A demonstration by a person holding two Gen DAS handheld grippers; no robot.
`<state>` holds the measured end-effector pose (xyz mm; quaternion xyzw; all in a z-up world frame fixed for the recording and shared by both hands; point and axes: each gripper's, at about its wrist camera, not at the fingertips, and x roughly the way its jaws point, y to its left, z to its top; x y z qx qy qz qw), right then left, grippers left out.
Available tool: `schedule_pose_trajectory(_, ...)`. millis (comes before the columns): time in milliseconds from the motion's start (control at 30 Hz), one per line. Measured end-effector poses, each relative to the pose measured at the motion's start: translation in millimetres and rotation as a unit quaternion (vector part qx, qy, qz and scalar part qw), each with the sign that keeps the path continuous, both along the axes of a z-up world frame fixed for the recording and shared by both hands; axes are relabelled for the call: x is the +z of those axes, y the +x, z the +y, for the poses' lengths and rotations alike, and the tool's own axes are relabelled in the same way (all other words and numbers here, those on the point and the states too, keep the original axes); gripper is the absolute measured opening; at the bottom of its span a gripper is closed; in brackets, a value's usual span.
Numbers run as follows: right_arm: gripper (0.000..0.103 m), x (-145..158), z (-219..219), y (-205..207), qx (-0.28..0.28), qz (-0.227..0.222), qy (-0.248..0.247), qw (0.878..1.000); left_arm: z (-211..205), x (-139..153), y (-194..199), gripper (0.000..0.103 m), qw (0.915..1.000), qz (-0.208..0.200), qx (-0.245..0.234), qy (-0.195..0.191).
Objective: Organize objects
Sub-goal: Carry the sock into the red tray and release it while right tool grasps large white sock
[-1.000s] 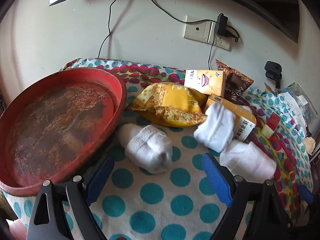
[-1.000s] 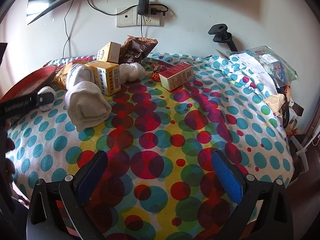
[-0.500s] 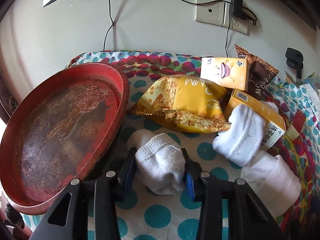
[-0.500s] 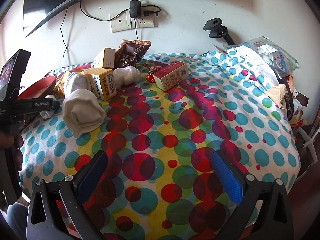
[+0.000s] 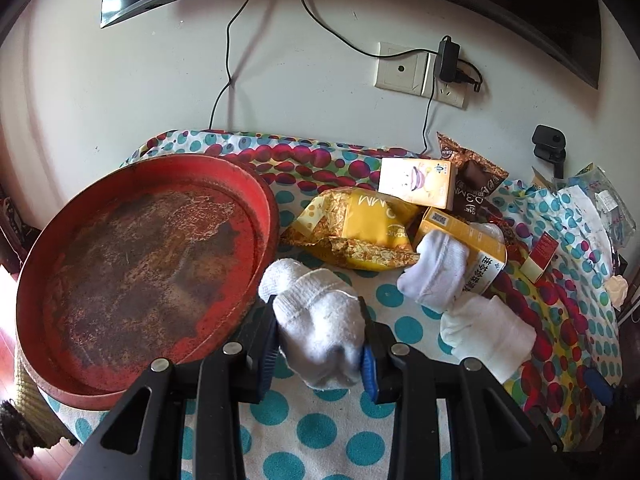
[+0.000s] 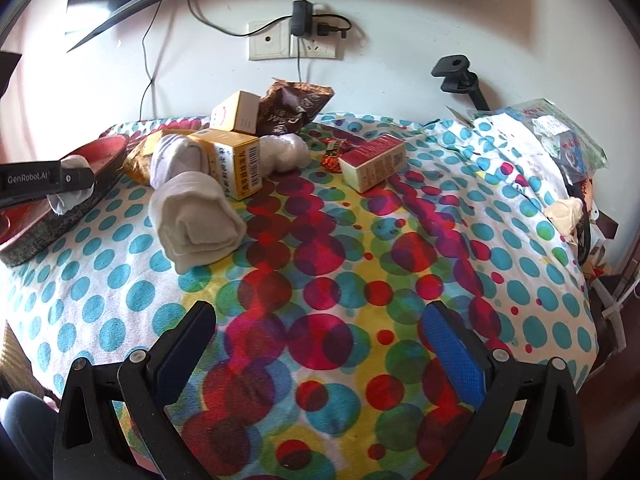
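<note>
Left gripper (image 5: 320, 340) clamped on rolled white sock (image 5: 320, 332), red tray (image 5: 256, 184) at its 10 o'clock; lift clear of rim before releasing; right gripper (image 6: 320, 356) jaws apart, idle.

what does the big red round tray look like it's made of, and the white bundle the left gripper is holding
Big red round tray: probably painted metal, since the red coat is worn to mottled brown rust. White rolled bundle in the left gripper: soft knitted fabric, likely cotton socks, with ribbed cuffs.

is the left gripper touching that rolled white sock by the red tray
Touching. In the left wrist view the left gripper has its jaws pressed against both sides of the rolled white sock, which bulges between them beside the red tray.
</note>
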<state>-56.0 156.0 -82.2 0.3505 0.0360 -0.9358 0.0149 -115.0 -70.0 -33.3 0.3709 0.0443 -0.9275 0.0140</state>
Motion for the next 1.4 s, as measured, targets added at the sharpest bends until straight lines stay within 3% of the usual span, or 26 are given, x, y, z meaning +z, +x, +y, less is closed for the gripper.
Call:
schedule_pose_trajectory(300, 0.103, 19, -31, -22, 0.043, 0.023, -0.010, 0.999, -15, 0, 18, 0.034, 0.9998, 0.012, 0.015, -0.009)
schedule_pose_trajectory(533, 0.103, 18, -56, -48, 0.082, 0.007, -0.020, 0.996, -34, 1, 29, 0.034, 0.9994, 0.024, 0.024, -0.009)
schedule_pose_trajectory(733, 0.101, 16, -71, -60, 0.102, -0.017, -0.022, 0.994, -83, 3, 22, 0.034, 0.9969, 0.013, 0.078, 0.008)
schedule_pose_trajectory(767, 0.098, 14, -72, -62, 0.103, -0.021, -0.021, 0.994, -94, 3, 20, 0.034, 0.9959, 0.008, 0.089, 0.011)
schedule_pose_trajectory(833, 0.083, 9, -76, -68, 0.101, -0.040, -0.012, 0.994, -116, 3, 18, 0.034, 0.9936, 0.002, 0.112, 0.012)
schedule_pose_trajectory(867, 0.068, 6, -76, -69, 0.101, -0.049, -0.012, 0.994, -127, 3, 18, 0.034, 0.9923, 0.000, 0.123, 0.012)
schedule_pose_trajectory(900, 0.064, 5, -75, -71, 0.098, -0.054, -0.014, 0.994, -137, 3, 17, 0.034, 0.9909, -0.001, 0.134, 0.014)
schedule_pose_trajectory(1133, 0.063, 4, -69, -73, 0.095, -0.061, -0.035, 0.993, -195, 1, -2, 0.034, 0.9821, -0.032, 0.186, 0.006)
schedule_pose_trajectory(1400, 0.060, 3, -70, -73, 0.100, -0.060, -0.028, 0.993, -214, -20, -24, 0.034, 0.9752, -0.075, 0.207, 0.019)
